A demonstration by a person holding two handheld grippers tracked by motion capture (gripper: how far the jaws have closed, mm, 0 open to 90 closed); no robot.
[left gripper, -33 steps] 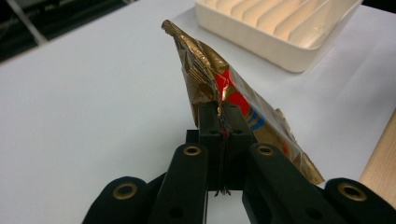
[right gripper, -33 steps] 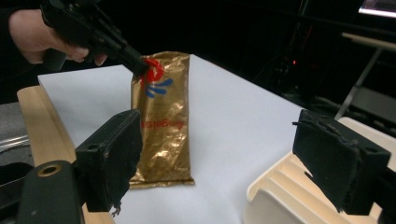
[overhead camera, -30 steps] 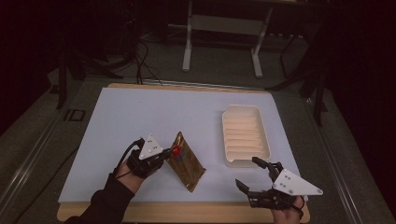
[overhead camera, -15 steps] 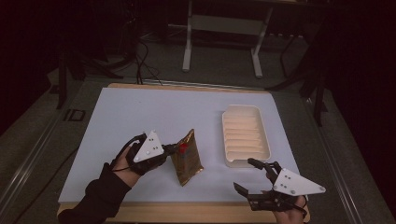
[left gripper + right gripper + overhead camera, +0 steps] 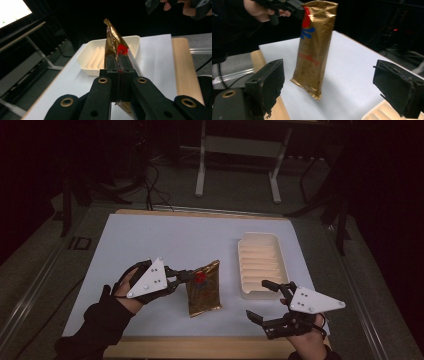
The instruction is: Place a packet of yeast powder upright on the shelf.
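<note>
The tall gold foil snack pouch with a red and blue print (image 5: 204, 288) hangs over the near middle of the white table surface (image 5: 165, 245), held up by one upper corner so that its lower end sits just above or barely on the sheet; which of the two cannot be told. It looks light, and its crinkled film is thin and soft, so it will likely sway and fold rather than stay stiff. The foil is probably slippery, and the contents could crush under a hard pinch. The flat sealed edges at top and bottom seem the safest places to take hold; the loose lower seam is the free one now.

The left gripper (image 5: 189, 276) is clenched on the pouch's upper corner by the red mark, and in the left gripper view its black jaws stand pressed together with the foil (image 5: 115, 42) between them. The right gripper (image 5: 263, 300) is released, its jaws spread wide and holding nothing; in the right gripper view they frame the pouch (image 5: 316, 47) from near, well apart from it.

To the right of the pouch, a cream ribbed plastic tray (image 5: 261, 264) lies on the sheet, empty. The wooden table edge (image 5: 200, 347) runs along the near side.
</note>
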